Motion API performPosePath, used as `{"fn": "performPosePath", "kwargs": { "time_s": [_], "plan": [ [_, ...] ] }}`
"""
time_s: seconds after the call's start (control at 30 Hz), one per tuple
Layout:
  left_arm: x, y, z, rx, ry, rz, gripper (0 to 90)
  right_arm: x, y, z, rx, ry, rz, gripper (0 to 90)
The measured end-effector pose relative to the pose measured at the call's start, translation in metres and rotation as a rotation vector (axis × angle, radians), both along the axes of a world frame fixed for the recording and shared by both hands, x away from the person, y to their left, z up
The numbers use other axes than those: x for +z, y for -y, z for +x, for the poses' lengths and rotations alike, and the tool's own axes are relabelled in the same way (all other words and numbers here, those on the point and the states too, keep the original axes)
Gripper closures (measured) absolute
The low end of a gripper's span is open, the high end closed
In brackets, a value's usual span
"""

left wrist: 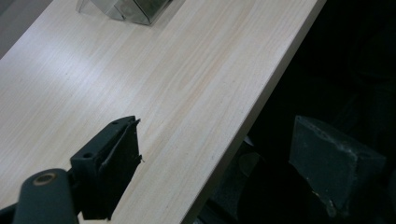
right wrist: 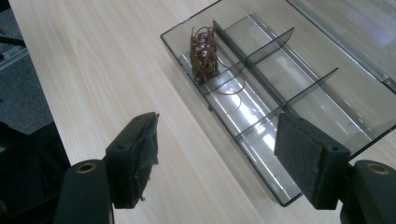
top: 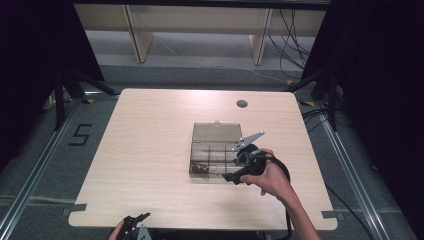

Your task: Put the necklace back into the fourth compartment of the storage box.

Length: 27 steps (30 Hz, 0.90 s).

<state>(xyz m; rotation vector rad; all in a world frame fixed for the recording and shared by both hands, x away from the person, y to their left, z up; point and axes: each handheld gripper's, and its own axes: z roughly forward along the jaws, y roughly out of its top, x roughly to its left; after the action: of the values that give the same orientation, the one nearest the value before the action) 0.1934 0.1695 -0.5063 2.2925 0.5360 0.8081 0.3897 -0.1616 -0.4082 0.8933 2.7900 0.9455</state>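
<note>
Ahead of the right gripper's (right wrist: 219, 158) spread, empty jaws sits a clear divided box (right wrist: 280, 88) holding tangled brown wire (right wrist: 204, 53). Left gripper (left wrist: 224, 172) jaws spread over the table (left wrist: 140, 84) edge. Floor marking reads "5" (top: 80, 135).

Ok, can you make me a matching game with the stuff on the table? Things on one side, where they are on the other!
Things:
1. clear box
2. tangle of brown wire
3. right gripper
4. left gripper

Places:
A. at the table's near edge
B. mid-table, lid open
C. beside the box, jaws apart
D. in an end compartment of the box

Pairs: 1-B, 2-D, 3-C, 4-A
</note>
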Motion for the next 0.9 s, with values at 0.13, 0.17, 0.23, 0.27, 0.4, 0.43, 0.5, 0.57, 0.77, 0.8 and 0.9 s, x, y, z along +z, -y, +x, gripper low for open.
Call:
{"fn": "performPosePath", "kwargs": {
  "time_s": [0.13, 0.17, 0.23, 0.27, 0.4, 0.43, 0.5, 0.57, 0.77, 0.8, 0.9],
  "plan": [
    [0.001, 0.000, 0.000, -0.005, -0.013, 0.012, 15.5, -0.003, 0.001, -0.006, -0.048, -0.013, 0.027, 30.9],
    [0.001, -0.001, 0.001, -0.002, 0.003, 0.020, 15.5, -0.003, 0.002, -0.006, -0.020, -0.007, 0.021, 30.8],
    [0.003, -0.002, 0.000, -0.006, -0.008, 0.028, 15.5, -0.005, 0.003, -0.008, -0.041, -0.017, 0.014, 30.7],
    [0.002, -0.001, 0.000, -0.002, -0.001, 0.022, 15.5, -0.008, 0.003, -0.010, -0.046, -0.018, 0.022, 30.7],
    [0.000, 0.000, 0.000, 0.006, 0.002, -0.008, 15.5, -0.010, 0.006, -0.012, -0.041, -0.005, 0.032, 30.7],
    [0.002, -0.001, 0.000, 0.002, 0.006, 0.022, 15.5, -0.011, 0.008, -0.014, -0.035, 0.000, 0.040, 30.6],
    [0.002, -0.001, 0.001, 0.000, 0.006, 0.022, 15.5, -0.009, 0.008, -0.016, -0.051, -0.016, 0.025, 30.7],
    [0.002, -0.001, 0.000, 0.001, 0.004, 0.021, 15.5, -0.010, 0.009, -0.017, -0.031, -0.011, 0.038, 30.7],
    [0.002, -0.001, 0.000, 0.000, 0.005, 0.022, 15.5, -0.013, 0.011, -0.023, -0.052, -0.028, 0.042, 30.7],
    [0.002, -0.001, 0.000, -0.001, 0.006, 0.024, 15.5, -0.015, 0.012, -0.021, -0.013, 0.001, 0.052, 30.6],
    [0.001, 0.000, 0.000, -0.001, 0.004, -0.005, 15.5, -0.016, 0.012, -0.024, -0.024, -0.011, 0.039, 29.2]
  ]
}}
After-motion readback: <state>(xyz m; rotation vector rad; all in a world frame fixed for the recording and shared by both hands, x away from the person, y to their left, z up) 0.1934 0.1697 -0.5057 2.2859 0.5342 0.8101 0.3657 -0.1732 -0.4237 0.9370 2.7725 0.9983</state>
